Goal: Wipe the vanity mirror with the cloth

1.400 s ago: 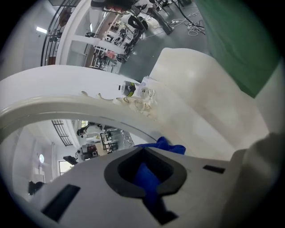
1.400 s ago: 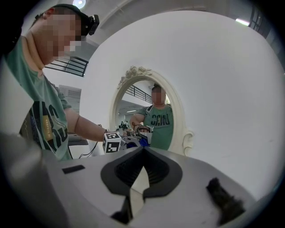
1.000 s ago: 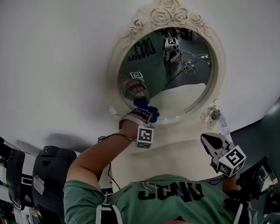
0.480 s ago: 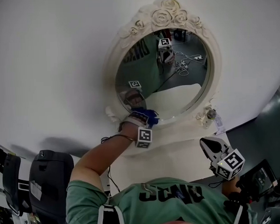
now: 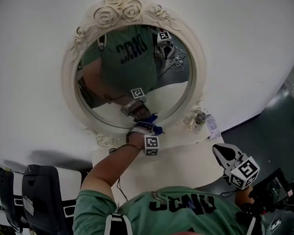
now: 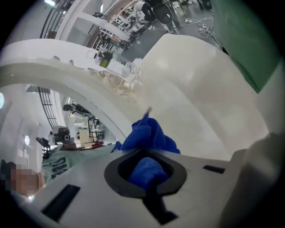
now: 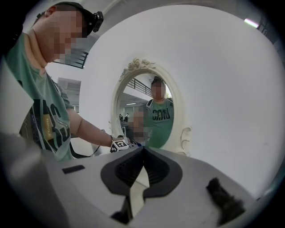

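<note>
The oval vanity mirror in its ornate cream frame stands against the white wall. My left gripper is at the bottom edge of the glass, shut on a bunched blue cloth. In the left gripper view the cloth bulges out between the jaws, close to the curved frame. My right gripper hangs shut and empty at the lower right, well away from the mirror. The right gripper view shows its tips meeting, with the mirror ahead.
The mirror stands on a cream vanity top. A small bottle and a card sit by the frame's right foot. A black chair is at the lower left, grey floor at the right.
The left gripper has slid the cloth down from the lower glass to the bottom rim. The head view has shifted, so the mirror now sits further left. The right gripper stays at the lower right.
</note>
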### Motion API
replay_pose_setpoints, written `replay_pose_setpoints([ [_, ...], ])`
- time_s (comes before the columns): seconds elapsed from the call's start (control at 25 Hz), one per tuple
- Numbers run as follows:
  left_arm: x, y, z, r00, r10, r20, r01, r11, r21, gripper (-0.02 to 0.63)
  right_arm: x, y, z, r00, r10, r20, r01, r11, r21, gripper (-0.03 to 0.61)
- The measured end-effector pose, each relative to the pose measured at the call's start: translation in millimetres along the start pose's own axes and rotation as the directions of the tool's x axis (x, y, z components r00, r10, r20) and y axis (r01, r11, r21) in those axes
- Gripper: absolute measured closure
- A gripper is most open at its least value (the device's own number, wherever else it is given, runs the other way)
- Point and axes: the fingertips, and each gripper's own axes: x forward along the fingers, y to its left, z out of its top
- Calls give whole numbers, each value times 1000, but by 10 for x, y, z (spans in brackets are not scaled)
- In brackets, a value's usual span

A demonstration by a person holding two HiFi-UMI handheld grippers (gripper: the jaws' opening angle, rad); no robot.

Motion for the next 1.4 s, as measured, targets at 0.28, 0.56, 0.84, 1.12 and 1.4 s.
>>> replay_pose_setpoints([
  [0.28, -38, 568, 859, 992, 56, 111, -58, 998, 12, 598, -390, -423, -189, 998, -55, 1, 55, 998, 35, 566],
  [0.56, -270, 1079, 1215, 976, 143, 165, -144, 990, -4, 598, -563, -568, -165, 997, -74, 37, 72, 997, 41, 566],
  [0.84, -860, 1375, 1303, 932, 237, 274, -222, 971, -85, 598, -501, -422, 76, 994, -58, 96, 56, 998, 15, 566],
  [1.12, -1838, 1169, 700, 861, 331, 385, -201, 919, -340, 598, -220, -50, 332, 992, -17, 124, 20, 999, -25, 566],
  [1.4, -2709, 648, -336, 792, 445, 419, -22, 706, -708, 598, 350, 619, 620, 985, 111, 135, -104, 993, -57, 566],
])
